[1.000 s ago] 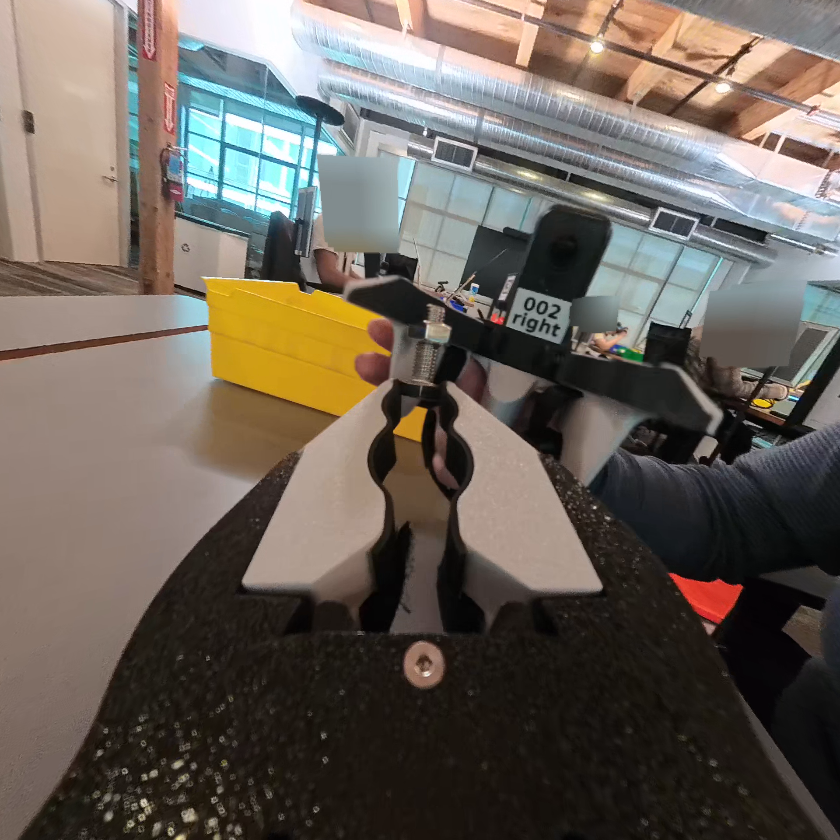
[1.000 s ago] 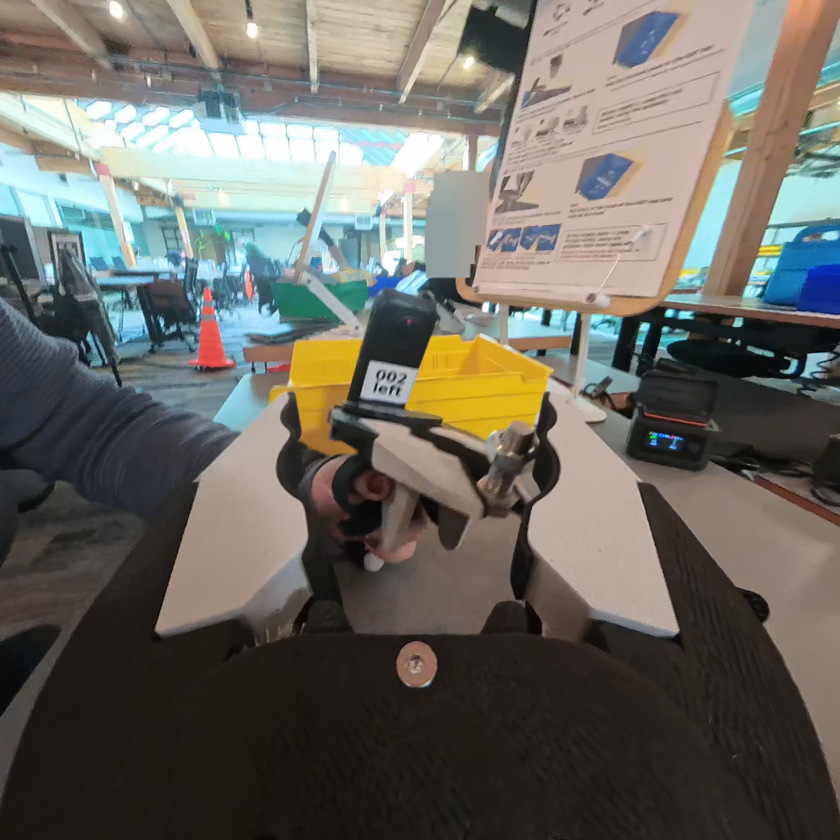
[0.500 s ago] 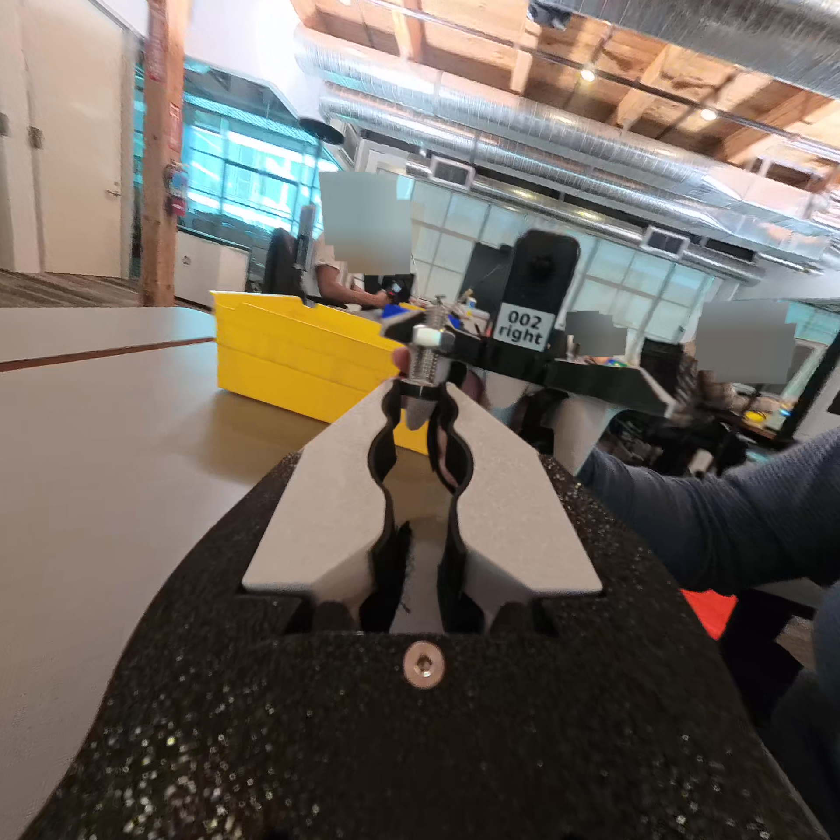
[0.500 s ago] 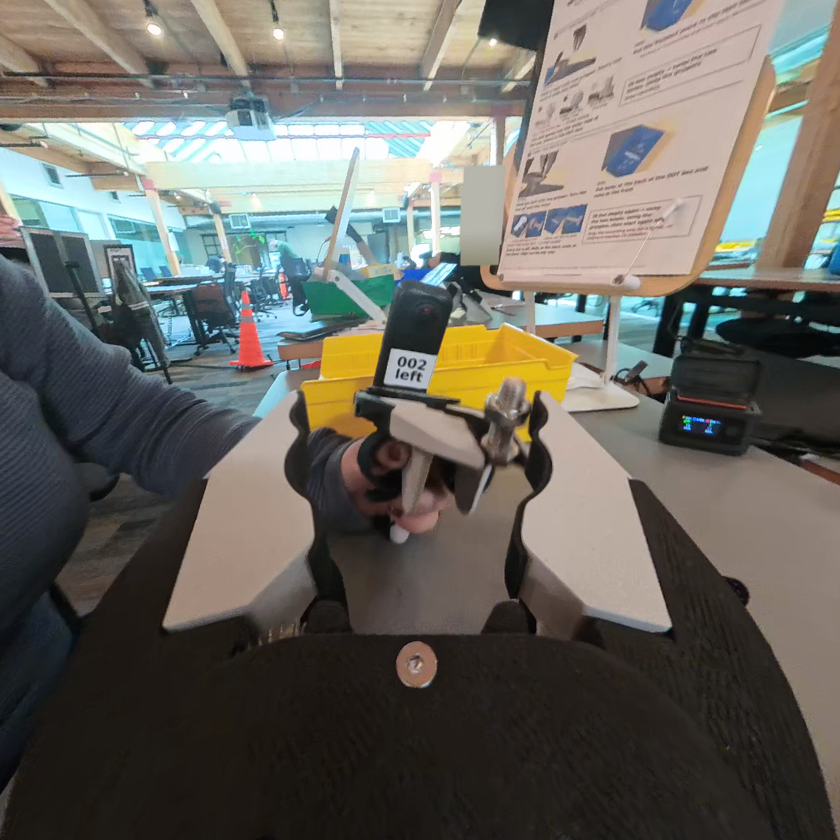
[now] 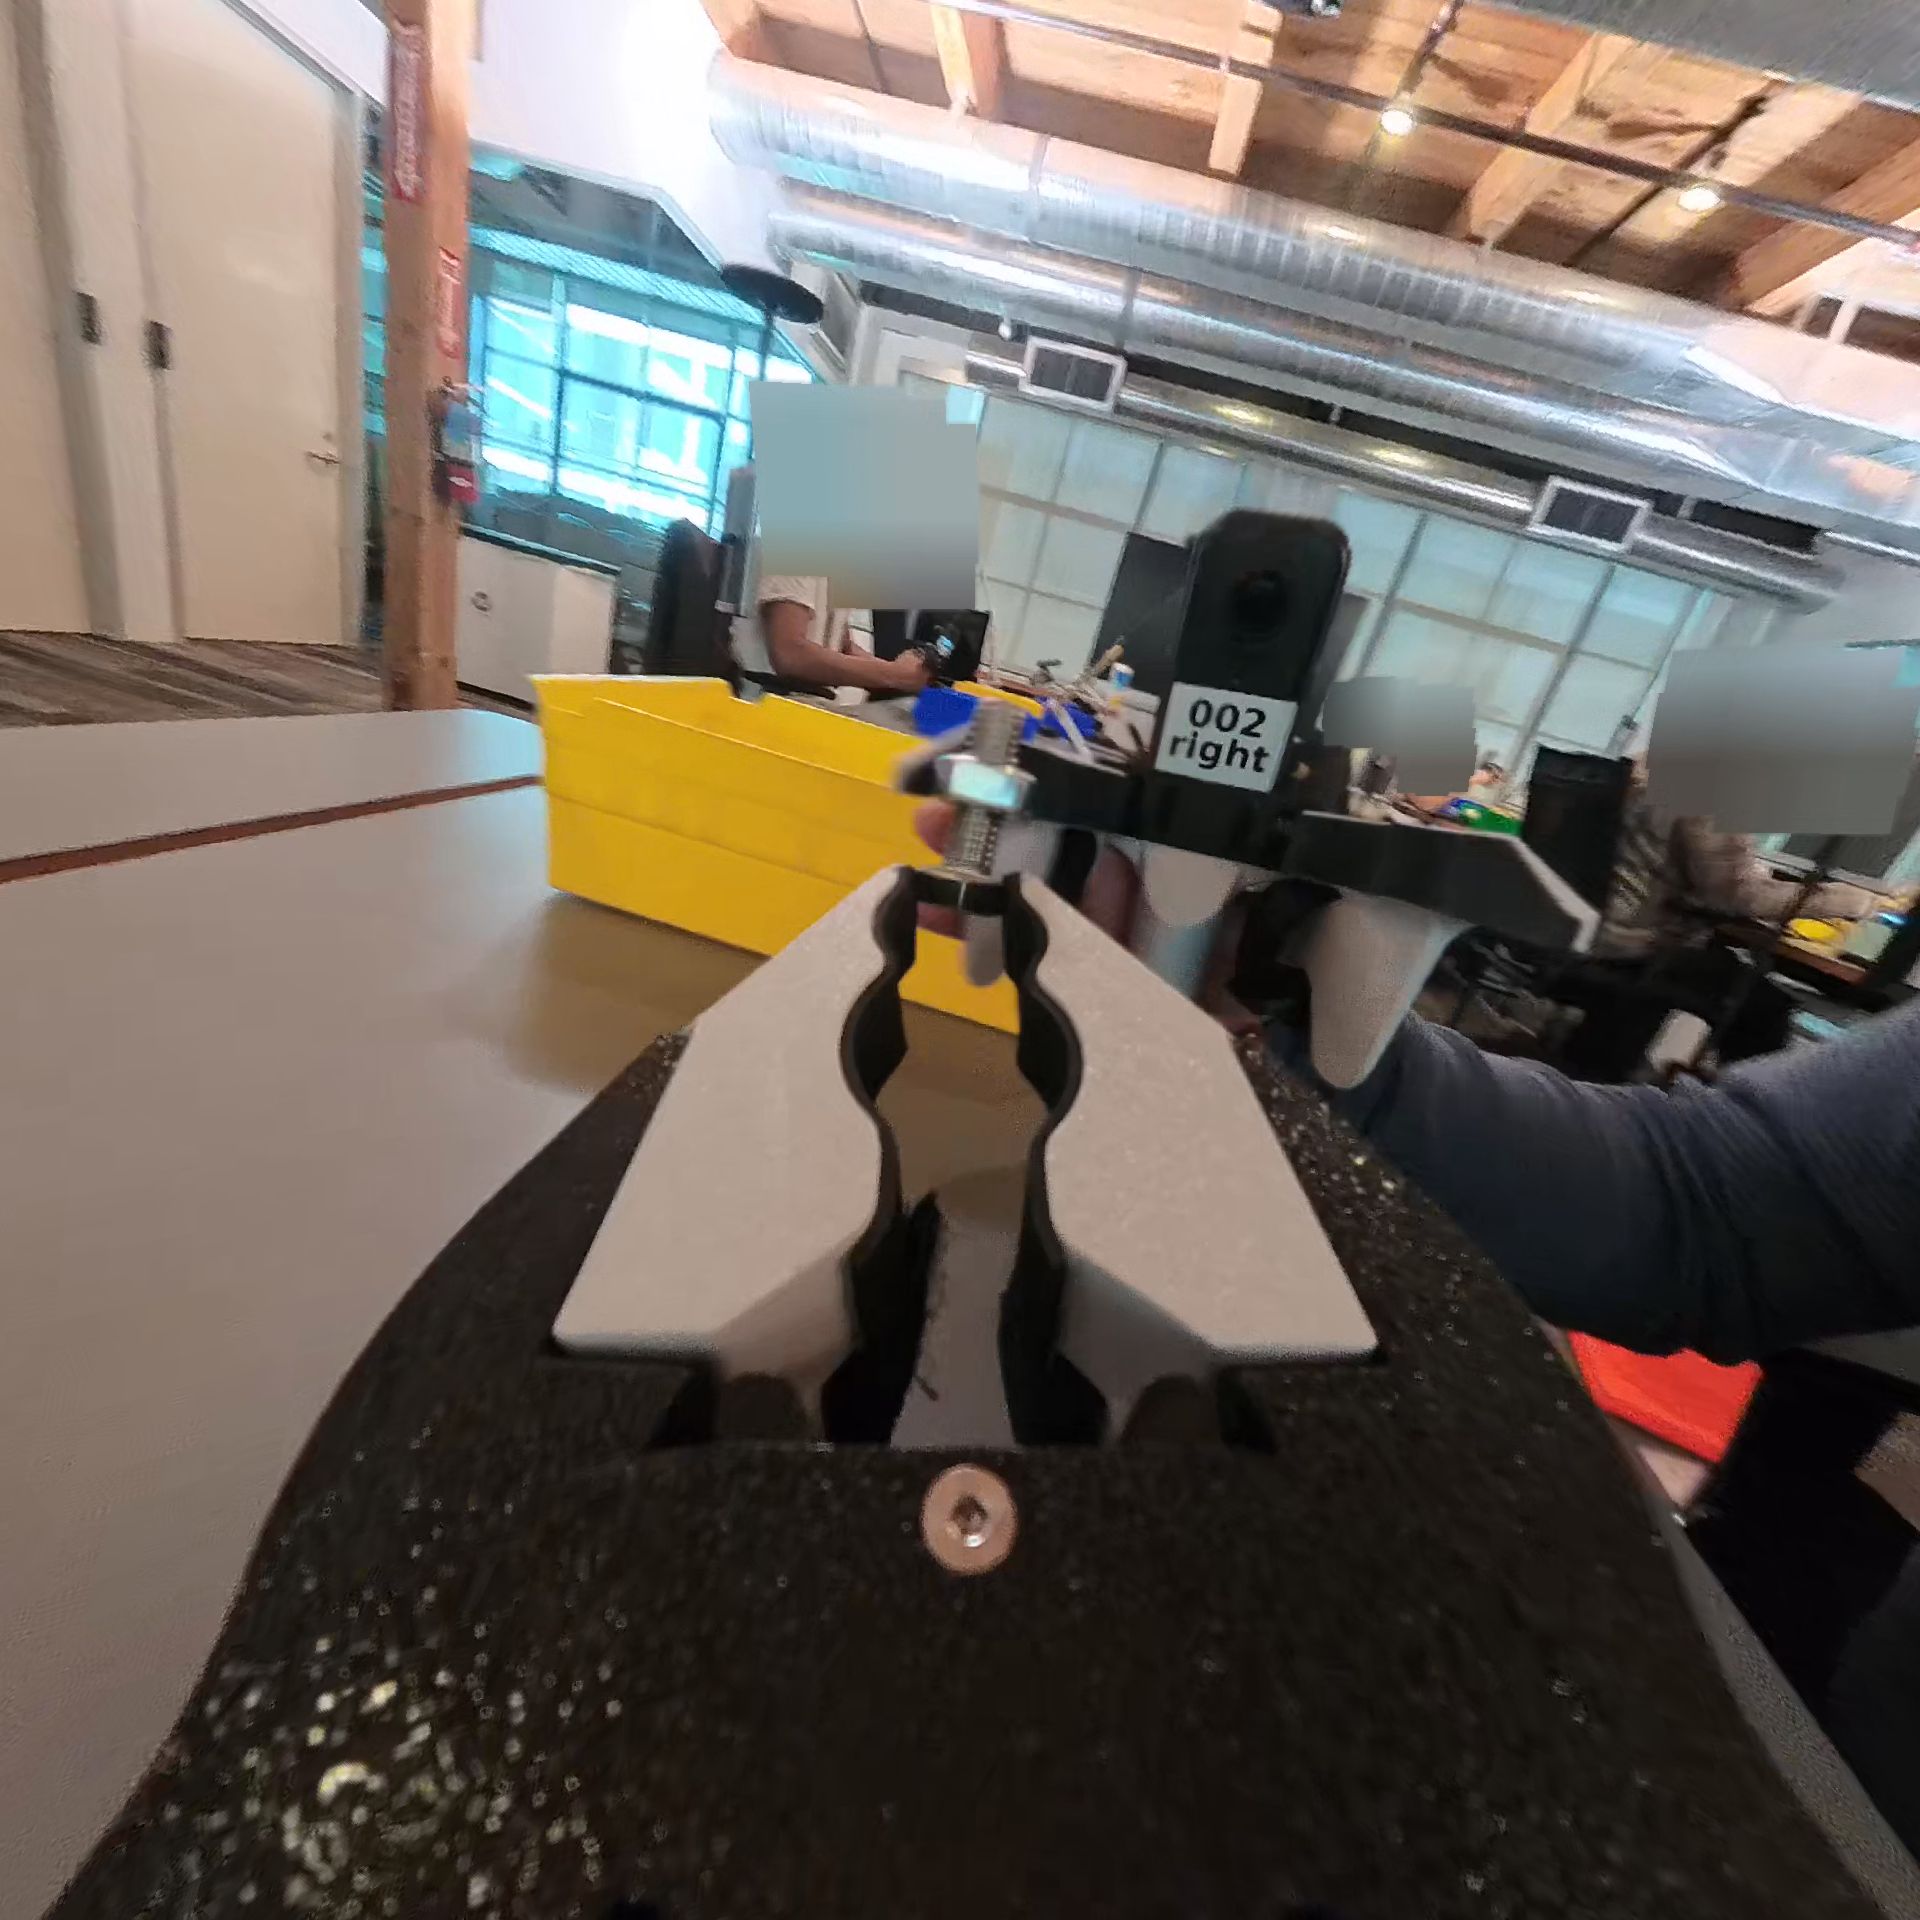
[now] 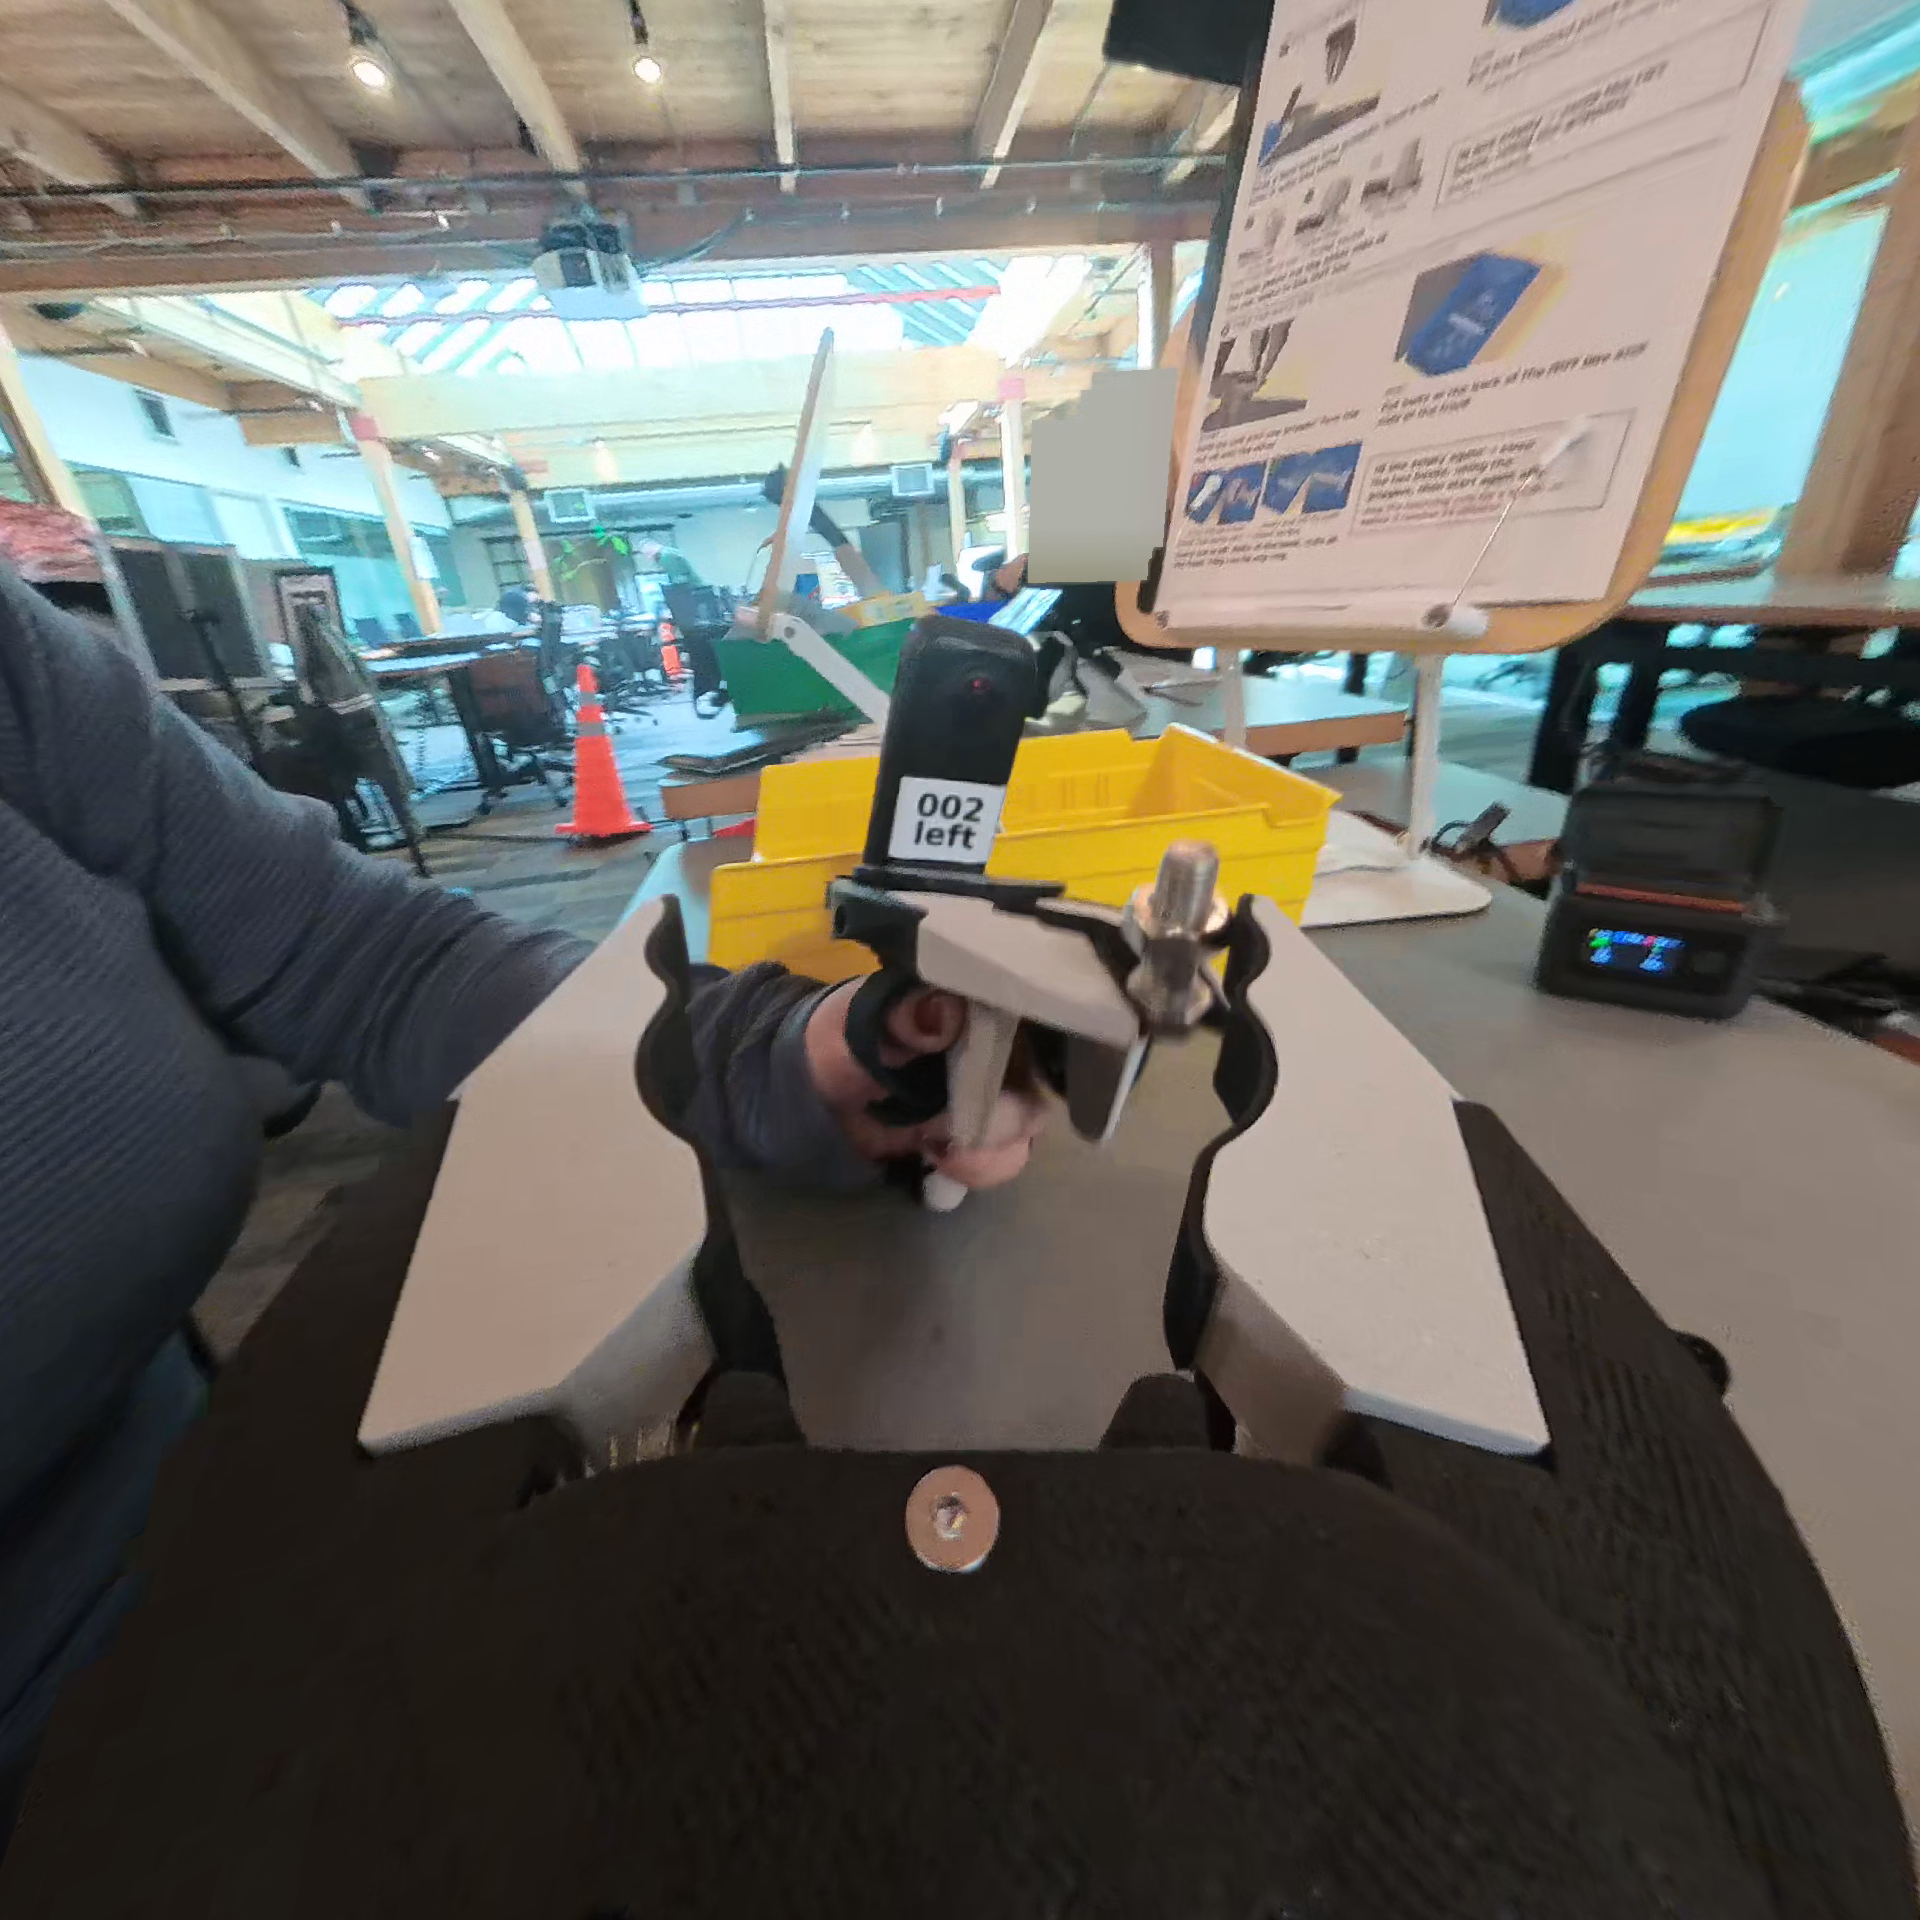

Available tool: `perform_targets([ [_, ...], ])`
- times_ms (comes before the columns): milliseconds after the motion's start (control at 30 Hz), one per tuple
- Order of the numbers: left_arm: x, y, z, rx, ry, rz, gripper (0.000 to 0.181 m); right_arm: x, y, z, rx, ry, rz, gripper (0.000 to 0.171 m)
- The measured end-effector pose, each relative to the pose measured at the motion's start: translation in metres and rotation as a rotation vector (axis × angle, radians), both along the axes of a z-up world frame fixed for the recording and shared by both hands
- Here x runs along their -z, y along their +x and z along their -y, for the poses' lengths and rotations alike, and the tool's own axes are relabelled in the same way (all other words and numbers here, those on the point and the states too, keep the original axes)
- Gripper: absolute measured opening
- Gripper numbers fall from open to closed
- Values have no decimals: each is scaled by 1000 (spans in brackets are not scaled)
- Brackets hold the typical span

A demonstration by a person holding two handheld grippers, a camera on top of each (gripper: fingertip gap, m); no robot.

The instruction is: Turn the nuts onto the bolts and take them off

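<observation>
My left gripper (image 5: pixel 961 899) is shut on the head of a steel bolt (image 5: pixel 971 842) and holds it upright above the table. A hex nut (image 5: pixel 982 784) sits on the thread a little below the bolt's top. My right gripper (image 6: pixel 956 935) is open wide. The left gripper (image 6: pixel 1164 997) reaches in between its fingers, and the bolt (image 6: pixel 1179 883) and nut (image 6: pixel 1174 925) stand close to its right finger (image 6: pixel 1247 997). In the left wrist view the right gripper (image 5: pixel 1247 842) lies just behind the bolt, one finger tip level with the nut.
A yellow bin (image 5: pixel 727 790) stands on the grey table (image 5: pixel 260 1039) behind the grippers; it also shows in the right wrist view (image 6: pixel 1091 831). An instruction board on a stand (image 6: pixel 1455 312) and a small black device (image 6: pixel 1652 914) are at the right. People sit at desks beyond.
The bolt has gone from tilted to upright in the right wrist view. The left gripper stays shut on it and the right gripper stays open around it, its finger still by the nut.
</observation>
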State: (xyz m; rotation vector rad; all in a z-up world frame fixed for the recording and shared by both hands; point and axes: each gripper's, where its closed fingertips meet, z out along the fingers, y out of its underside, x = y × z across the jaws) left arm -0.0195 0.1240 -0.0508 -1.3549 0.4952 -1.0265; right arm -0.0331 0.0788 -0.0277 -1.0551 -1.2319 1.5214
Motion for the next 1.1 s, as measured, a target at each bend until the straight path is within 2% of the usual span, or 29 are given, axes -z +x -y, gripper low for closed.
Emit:
perform_targets([
  [33,-1,-10,-4,-32,-7,18,14,0,7,-2,-34,-31,8,98],
  [67,-2,-18,-8,-54,-20,34,14,0,16,1,-100,-57,12,74],
  [167,0,-11,-4,-26,-7,8,14,-4,15,-28,68,-56,-20,69],
  [267,3,7,2,13,12,-55,14,-5,12,-36,175,7,-25,49],
  [400,7,14,6,37,25,-93,14,-5,11,-37,179,-8,-12,33],
  [500,5,18,9,46,46,-100,14,-1,10,-36,158,-10,19,8],
  [600,0,19,10,15,86,-76,14,-5,14,-35,152,15,38,7],
  [633,-2,19,10,-13,115,-89,23,-9,17,-37,179,43,38,7],
  [667,1,18,6,-58,120,-129,59,-17,25,-42,222,72,29,8],
  [700,8,19,1,-104,125,-200,85,-30,36,-47,269,92,8,7],
  [733,14,18,-2,-157,144,-264,96,-44,52,-53,329,112,-12,7],
  [767,16,16,-5,-214,170,-302,98,-57,71,-61,415,152,-14,7],
  [833,17,12,-9,-295,208,-365,102,-63,116,-90,668,248,122,8],
  [933,24,14,-12,-321,218,-423,100,-19,192,-135,951,173,609,8],
  [1033,24,14,-12,-323,214,-420,98,43,254,-157,1021,-11,1098,8],
  [1100,24,14,-12,-319,205,-413,96,73,273,-163,976,-95,1283,8],
])
